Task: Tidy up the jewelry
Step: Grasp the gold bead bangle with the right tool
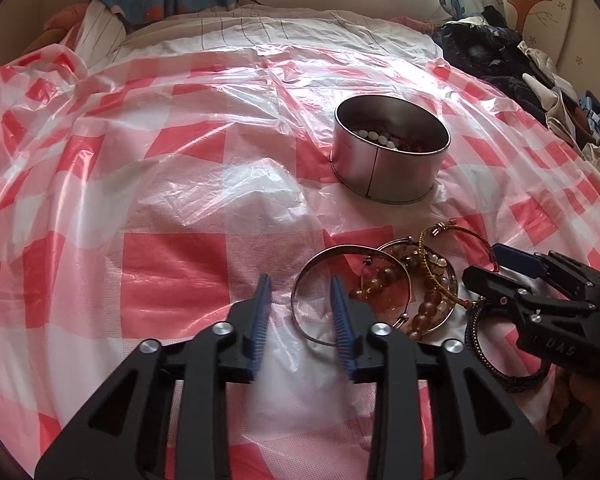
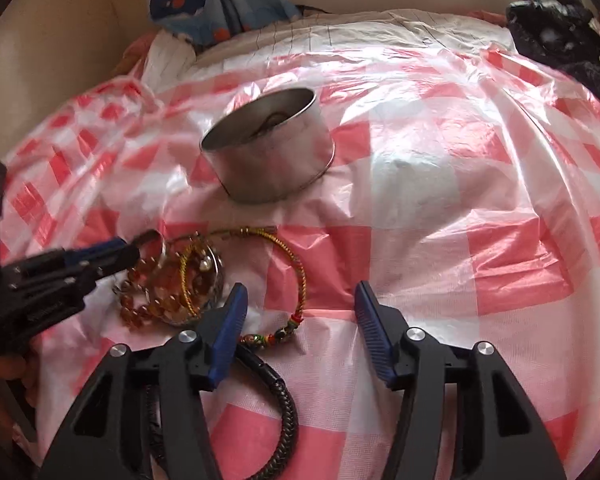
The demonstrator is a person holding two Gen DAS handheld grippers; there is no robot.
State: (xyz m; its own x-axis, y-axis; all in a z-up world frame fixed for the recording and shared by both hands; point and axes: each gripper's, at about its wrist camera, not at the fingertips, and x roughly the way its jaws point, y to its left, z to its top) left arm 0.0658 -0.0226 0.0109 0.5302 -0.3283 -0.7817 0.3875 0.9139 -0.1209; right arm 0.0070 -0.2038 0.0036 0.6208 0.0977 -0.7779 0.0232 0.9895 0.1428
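My left gripper point(image 1: 300, 280) hangs part open, nothing between the pads, right finger just over the silver bangle point(image 1: 320, 276). My right gripper point(image 2: 300, 288) is spread wider, gripping nothing; the black braided bracelet point(image 2: 288, 412) curls under its left finger. Just beyond, the amber beads point(image 2: 156, 304) and gold cord bracelet point(image 2: 292, 256) are heaped on the red-checked plastic sheet point(image 1: 172, 276). Further back sits the round tin point(image 1: 392, 156), beads inside.

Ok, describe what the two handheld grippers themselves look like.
Both are alike. The left gripper and right gripper have matte black plastic frames with cut-out windows, silver round pivot bolts, and two blue ribbed finger pads each. Embossed lettering marks the right gripper's side in the left wrist view. No cables or sleeves show.
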